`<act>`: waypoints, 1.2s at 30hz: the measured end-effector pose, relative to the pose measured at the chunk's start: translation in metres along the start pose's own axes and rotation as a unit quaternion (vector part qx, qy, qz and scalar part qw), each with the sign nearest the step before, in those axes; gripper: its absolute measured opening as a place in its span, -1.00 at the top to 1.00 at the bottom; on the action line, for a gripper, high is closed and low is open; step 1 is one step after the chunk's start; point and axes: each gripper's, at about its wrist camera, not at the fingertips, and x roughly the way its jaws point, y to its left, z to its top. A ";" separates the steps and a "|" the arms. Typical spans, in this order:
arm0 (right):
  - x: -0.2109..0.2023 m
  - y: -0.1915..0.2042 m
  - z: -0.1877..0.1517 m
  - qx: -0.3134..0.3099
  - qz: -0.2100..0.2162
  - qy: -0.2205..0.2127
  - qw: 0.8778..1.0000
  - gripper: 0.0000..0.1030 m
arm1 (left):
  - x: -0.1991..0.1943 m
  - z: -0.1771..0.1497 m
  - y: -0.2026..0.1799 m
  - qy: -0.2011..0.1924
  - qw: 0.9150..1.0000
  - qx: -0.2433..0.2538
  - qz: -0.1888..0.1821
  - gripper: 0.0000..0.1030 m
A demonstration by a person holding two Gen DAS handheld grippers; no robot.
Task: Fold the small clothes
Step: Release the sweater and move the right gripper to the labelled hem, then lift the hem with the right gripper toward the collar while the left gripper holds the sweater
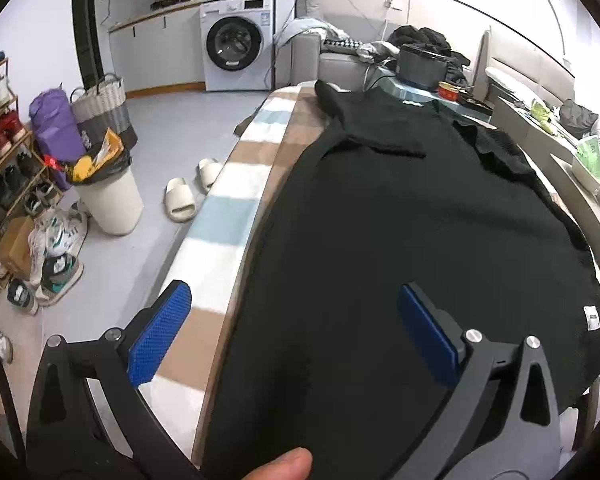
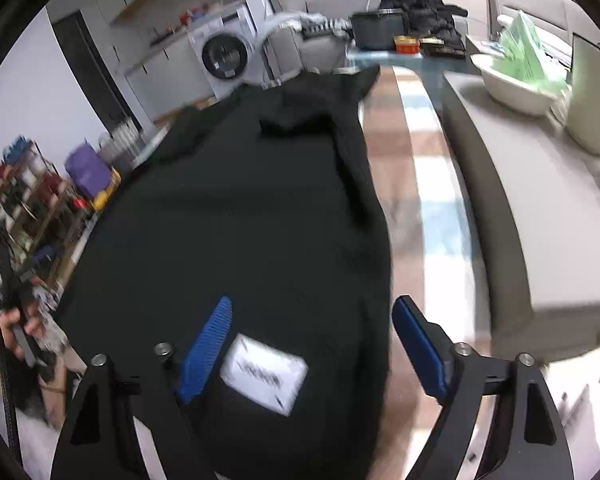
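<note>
A black garment [image 1: 400, 208] lies spread flat on a table covered by a checked cloth [image 1: 228, 200], collar at the far end. My left gripper [image 1: 292, 292] hovers open over the garment's near left edge; one blue pad [image 1: 160, 332] is over the cloth, the other [image 1: 428, 340] over the fabric. In the right wrist view, the garment [image 2: 240, 200] fills the middle, with a white label [image 2: 264, 374] near its hem. My right gripper [image 2: 314, 306] is open above the near right edge, nothing pressed between its pads. The cloth [image 2: 420, 184] shows beside it.
Left of the table are slippers [image 1: 180, 200], a white bin [image 1: 112, 200], a shoe rack [image 1: 4, 140] and a washing machine [image 1: 238, 42]. A grey bench [image 2: 540, 220] with a white bowl [image 2: 516, 80] runs along the right. A pot [image 1: 420, 66] stands beyond the far end.
</note>
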 end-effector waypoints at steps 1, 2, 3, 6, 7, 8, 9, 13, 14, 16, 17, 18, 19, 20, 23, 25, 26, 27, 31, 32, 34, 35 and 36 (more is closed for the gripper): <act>0.000 -0.002 -0.006 0.000 -0.005 0.008 1.000 -0.52 | 0.000 -0.004 0.003 0.004 1.000 -0.005 -0.003 -0.98; 0.000 -0.004 -0.011 0.001 -0.006 0.018 1.000 -0.47 | 0.000 -0.009 0.007 0.008 1.000 -0.008 -0.007 -0.98; 0.001 -0.007 -0.016 0.002 -0.005 0.028 1.000 -0.42 | 0.003 -0.010 0.008 0.011 1.000 -0.008 -0.008 -0.98; 0.001 -0.015 -0.031 0.007 -0.002 0.048 0.999 -0.24 | 0.001 -0.021 0.012 0.018 1.000 0.001 0.007 -0.98; 0.003 -0.017 -0.034 0.010 0.005 0.057 0.998 -0.13 | 0.003 -0.019 0.010 0.019 1.000 0.001 0.008 -0.98; 0.004 -0.020 -0.038 0.015 0.016 0.068 0.997 -0.12 | 0.002 -0.020 0.010 0.021 1.000 0.002 0.008 -0.98; 0.005 -0.023 -0.042 0.021 0.026 0.075 0.997 -0.11 | 0.000 -0.023 0.011 0.021 1.000 0.005 0.009 -0.98; -0.002 -0.032 -0.051 0.034 0.052 0.075 0.995 -0.11 | 0.002 -0.017 0.005 0.024 1.000 0.005 0.016 -0.98; -0.005 -0.036 -0.054 0.043 0.061 0.077 0.994 -0.11 | 0.002 -0.018 0.006 0.027 1.000 0.004 0.012 -0.98; -0.009 -0.040 -0.056 0.055 0.082 0.084 0.992 -0.11 | 0.005 -0.017 0.005 0.031 0.999 0.002 0.009 -0.98; -0.011 -0.043 -0.059 0.063 0.095 0.089 0.989 -0.11 | 0.007 -0.013 0.003 0.031 0.999 0.001 0.010 -0.98; -0.012 -0.045 -0.061 0.068 0.110 0.094 0.987 -0.11 | 0.008 -0.013 0.003 0.033 0.999 -0.001 0.009 -0.98; -0.012 -0.045 -0.062 0.071 0.122 0.097 0.985 -0.11 | 0.010 -0.012 0.002 0.036 0.999 -0.003 0.008 -0.98; -0.012 -0.044 -0.064 0.074 0.137 0.100 0.983 -0.11 | 0.011 -0.011 0.001 0.038 0.999 -0.003 0.007 -0.98; -0.010 -0.040 -0.067 0.076 0.173 0.097 0.977 -0.07 | 0.013 -0.009 -0.002 0.037 0.999 0.000 0.009 -0.98; -0.006 -0.036 -0.067 0.079 0.184 0.089 0.976 0.21 | 0.014 -0.009 -0.002 0.043 0.999 0.002 0.010 -0.98; -0.004 -0.034 -0.067 0.081 0.183 0.084 0.976 0.30 | 0.015 -0.009 -0.003 0.048 0.999 0.003 0.011 -0.98; -0.001 -0.032 -0.067 0.082 0.174 0.081 0.978 0.52 | 0.016 -0.009 -0.003 0.052 0.999 0.005 0.012 -0.98; 0.002 -0.025 -0.061 0.071 0.159 0.057 0.983 0.84 | 0.017 -0.011 0.000 0.076 0.997 0.018 0.011 -0.98; -0.001 -0.022 -0.060 0.064 0.158 0.045 0.984 0.84 | 0.018 -0.012 0.001 0.082 0.996 0.019 0.010 -0.98; 0.000 -0.019 -0.058 0.060 0.159 0.042 0.985 0.84 | 0.020 -0.014 0.006 0.102 0.995 0.016 -0.002 -0.98; 0.001 -0.018 -0.057 0.059 0.158 0.040 0.985 0.84 | 0.022 -0.015 0.009 0.110 0.994 0.012 -0.013 -0.96; 0.002 -0.017 -0.056 0.058 0.157 0.041 0.985 0.84 | 0.023 -0.016 0.012 0.116 0.993 0.007 -0.025 -0.86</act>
